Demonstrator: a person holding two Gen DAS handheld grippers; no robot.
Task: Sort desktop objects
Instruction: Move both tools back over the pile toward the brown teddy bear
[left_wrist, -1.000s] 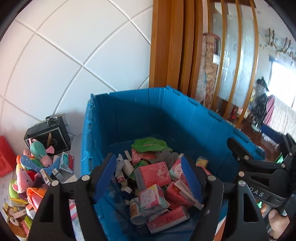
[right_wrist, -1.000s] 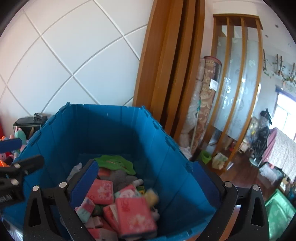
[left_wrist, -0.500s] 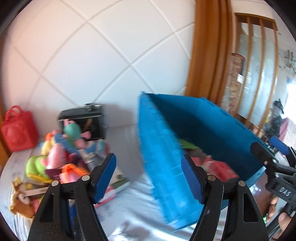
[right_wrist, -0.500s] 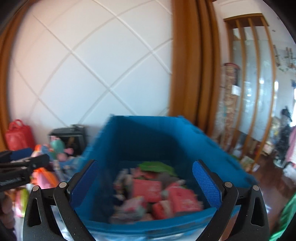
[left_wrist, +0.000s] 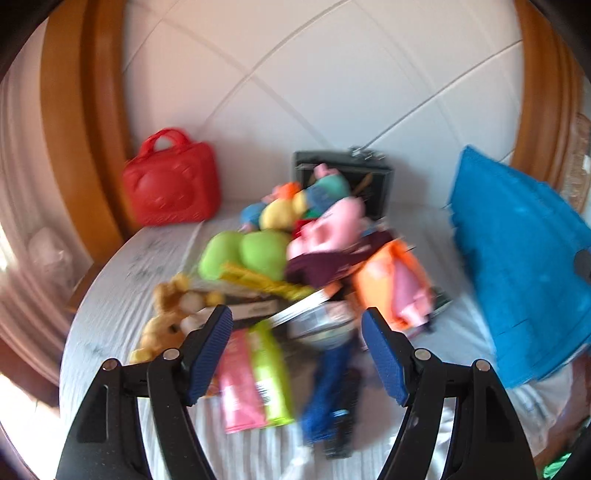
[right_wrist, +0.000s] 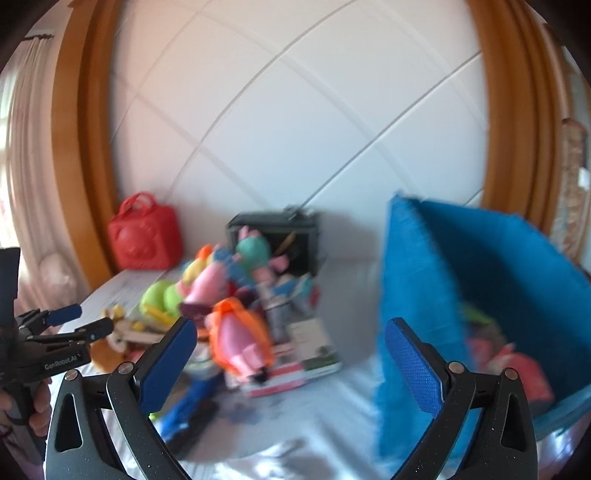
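A heap of plush toys (left_wrist: 295, 236) and packets lies on the white table (left_wrist: 147, 266), blurred by motion. It also shows in the right wrist view (right_wrist: 229, 295). A pink and green packet (left_wrist: 255, 376) and a blue object (left_wrist: 328, 380) lie nearest my left gripper (left_wrist: 297, 354), which is open and empty above them. The blue bin (left_wrist: 517, 258) stands to the right; in the right wrist view the blue bin (right_wrist: 417, 295) holds pink packs (right_wrist: 517, 369). My right gripper (right_wrist: 288, 362) is open and empty, between heap and bin. The left gripper (right_wrist: 66, 325) shows at left there.
A red bag (left_wrist: 171, 181) stands at the back left against the white panelled wall. A black box (left_wrist: 343, 177) stands behind the toys. A book (right_wrist: 310, 354) lies beside the heap. Wooden frames (left_wrist: 85, 129) flank the wall.
Both grippers have swung left, away from over the blue bin, and now face the toy heap. Both stay open and empty.
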